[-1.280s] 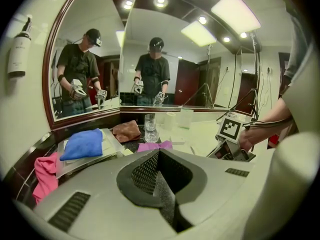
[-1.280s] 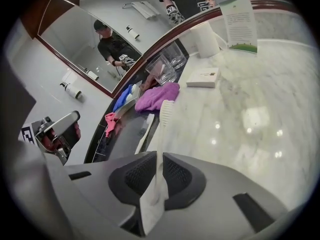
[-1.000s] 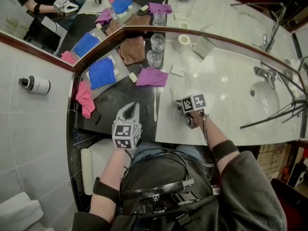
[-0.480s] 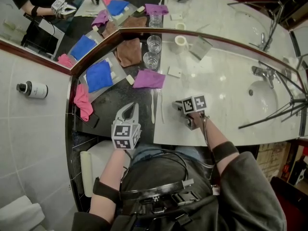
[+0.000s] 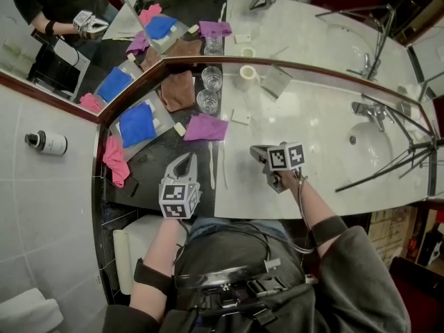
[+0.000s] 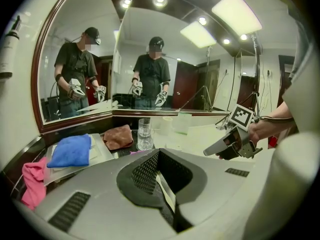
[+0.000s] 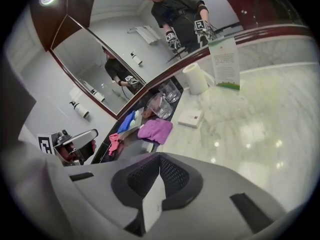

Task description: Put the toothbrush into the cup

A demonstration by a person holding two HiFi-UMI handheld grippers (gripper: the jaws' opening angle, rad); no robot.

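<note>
A wide mirror [image 5: 312, 26] runs along the back of the counter, which has a white marble part [image 5: 312, 130] on the right and a dark part [image 5: 156, 165] on the left. A sink [image 5: 371, 144] with a chrome tap [image 5: 364, 109] is set into the marble at the far right.

The left gripper [image 5: 182, 166] hovers over the dark part. Its jaws are pressed together with nothing between them. The right gripper [image 5: 257, 151] is over the marble near its left edge. Its jaws have just closed and now meet, and they hold nothing.

On the dark part a blue cloth [image 5: 137, 123] lies on a grey tray [image 5: 156, 103], with a pink cloth [image 5: 113, 159] off its left corner. A brown cloth [image 5: 179, 91] lies against the mirror, and a purple cloth [image 5: 205, 127] sits at the seam where the dark part meets the marble.

Two glass tumblers [image 5: 206, 101] stand upright one behind the other, just right of the brown cloth. A white cup [image 5: 248, 73] stands on the marble by the mirror, and a standing card [image 5: 276, 82] is just beside it. A small flat box [image 5: 241, 117] lies in front of them. A small bottle [image 5: 47, 142] hangs on the tiled wall at the left.

The toothbrush [image 5: 210, 164] lies flat on the dark part just below the purple cloth. It is between the two grippers, nearer the left one, and touches neither. It is well apart from the white cup.
</note>
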